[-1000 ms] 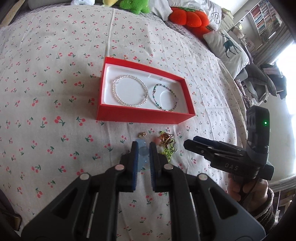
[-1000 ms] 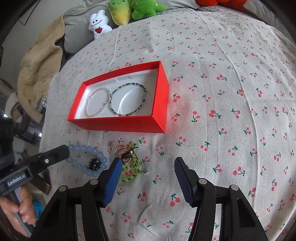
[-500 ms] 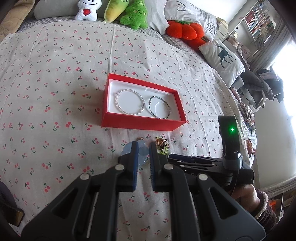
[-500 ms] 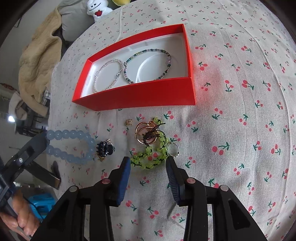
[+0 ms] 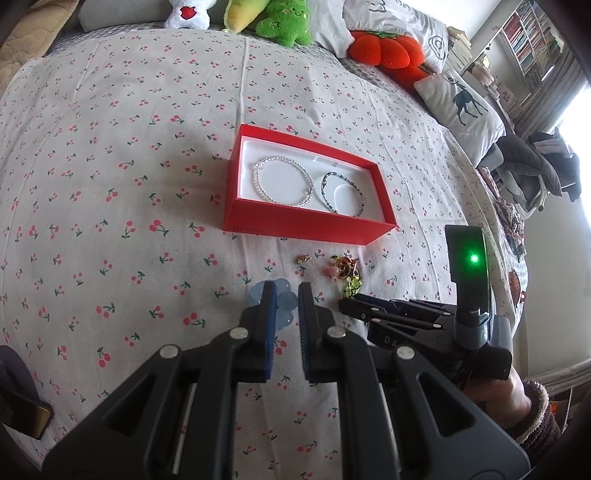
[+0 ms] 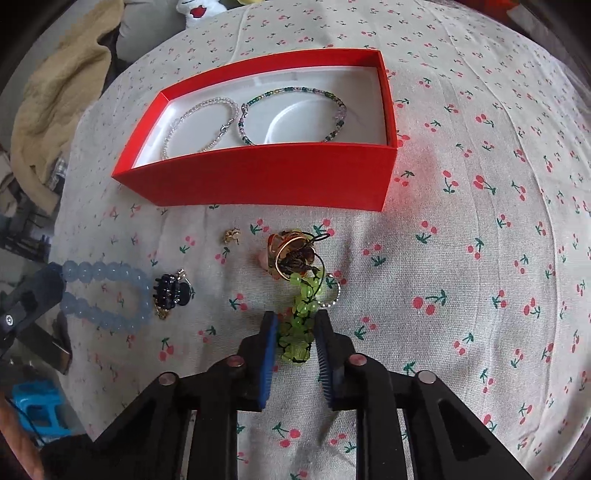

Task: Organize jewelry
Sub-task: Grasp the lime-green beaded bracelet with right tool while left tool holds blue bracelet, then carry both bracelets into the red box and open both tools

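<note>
Bracelet of pale blue translucent beads [image 6: 107,295] at far left on the cherry-print bedspread [image 6: 480,258], round and glossy, looped into a flattened oval; its left end pinched between the narrowly parted fingers of the left gripper [image 5: 283,299], blue beads [image 5: 284,301] showing between the pads. Just right of it, touching the loop's right end, dark blue flower-shaped piece [image 6: 170,291] with a bit of gold below. Further right and nearer the box, small gold stud [image 6: 232,235], alone. Centre: tangle of gold hoops [image 6: 291,254] with a dark knot and black cord, a thin silver ring [image 6: 332,293] beside it. Trailing down from the tangle, lime-green beaded piece [image 6: 299,325] on black thread, its lower part sitting between the blue pads of the right gripper [image 6: 295,334], jaws close on either side; actual pinch not clear. Behind all this, red box [image 6: 266,177] with white lining: clear-beaded bracelet [image 6: 201,125] in its left half, green and purple beaded bracelet [image 6: 295,114] in its right half, touching at the middle. Plush toys [image 5: 280,22] and pillows beyond, along the bed's far edge.
</note>
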Tool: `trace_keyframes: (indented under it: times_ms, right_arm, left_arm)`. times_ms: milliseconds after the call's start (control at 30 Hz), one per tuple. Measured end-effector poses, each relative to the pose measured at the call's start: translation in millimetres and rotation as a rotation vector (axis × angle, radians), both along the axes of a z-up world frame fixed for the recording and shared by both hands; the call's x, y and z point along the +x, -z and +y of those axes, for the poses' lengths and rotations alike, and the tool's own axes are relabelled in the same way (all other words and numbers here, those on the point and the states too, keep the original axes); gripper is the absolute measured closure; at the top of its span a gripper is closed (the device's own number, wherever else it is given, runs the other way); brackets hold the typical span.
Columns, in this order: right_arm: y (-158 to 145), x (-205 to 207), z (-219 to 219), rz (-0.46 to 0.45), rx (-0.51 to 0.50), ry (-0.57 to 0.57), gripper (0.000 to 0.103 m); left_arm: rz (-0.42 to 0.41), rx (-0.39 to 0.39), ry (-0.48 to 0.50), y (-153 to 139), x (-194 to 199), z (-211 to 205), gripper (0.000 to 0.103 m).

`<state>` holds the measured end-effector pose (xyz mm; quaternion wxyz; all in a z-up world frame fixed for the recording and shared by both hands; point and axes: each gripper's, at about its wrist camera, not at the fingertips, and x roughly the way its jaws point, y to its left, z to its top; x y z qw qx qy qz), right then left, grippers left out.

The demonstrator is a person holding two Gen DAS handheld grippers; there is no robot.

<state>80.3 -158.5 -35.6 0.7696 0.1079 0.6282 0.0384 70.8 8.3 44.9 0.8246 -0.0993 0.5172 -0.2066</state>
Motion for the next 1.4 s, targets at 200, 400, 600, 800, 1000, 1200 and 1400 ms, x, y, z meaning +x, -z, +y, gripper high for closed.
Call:
trace_keyframes:
  times_ms: [200, 400, 600, 800, 1000, 1200, 1400]
  right_arm:
    - [-16.6, -19.2, -18.5, -0.019, 0.062, -0.045, 0.093]
    - [-48.9, -34.5, -31.6, -0.089, 0.112, -0.042, 0.093]
    - [-80.4, -41.7, -40.2, -0.158, 0.164, -0.023, 0.094]
    - [-107.6, -42.6, -44.4, -0.220, 0.208, -0.010, 0.094]
    - [-125.5, -30.1, -44.2, -0.268, 0.216, 0.005, 0.094]
    - [-133.3, -1.5, -52.5, -0.316, 0.239, 0.039, 0.093]
    - [-128.1, 25.4, -64.1, -0.336, 0.250, 0.078, 0.093]
  left_arm:
    - [-0.011, 0.005, 0.003, -4.4, -6.1, 1.0, 0.090]
    - [-0.028, -0.006, -0.006, -13.2, -10.3, 4.2, 0.090]
    - [-0.049, -0.028, -0.022, -25.4, -16.1, 6.3, 0.090]
    - [-0.072, -0.061, -0.039, -39.4, -17.7, 7.6, 0.090]
    - [-0.094, -0.072, -0.041, -51.6, -5.4, -2.3, 0.090]
    - [-0.136, -0.114, -0.016, -63.3, 21.9, -30.1, 0.090]
    - [-0.129, -0.197, 0.003, -49.2, 53.8, -53.1, 0.090]
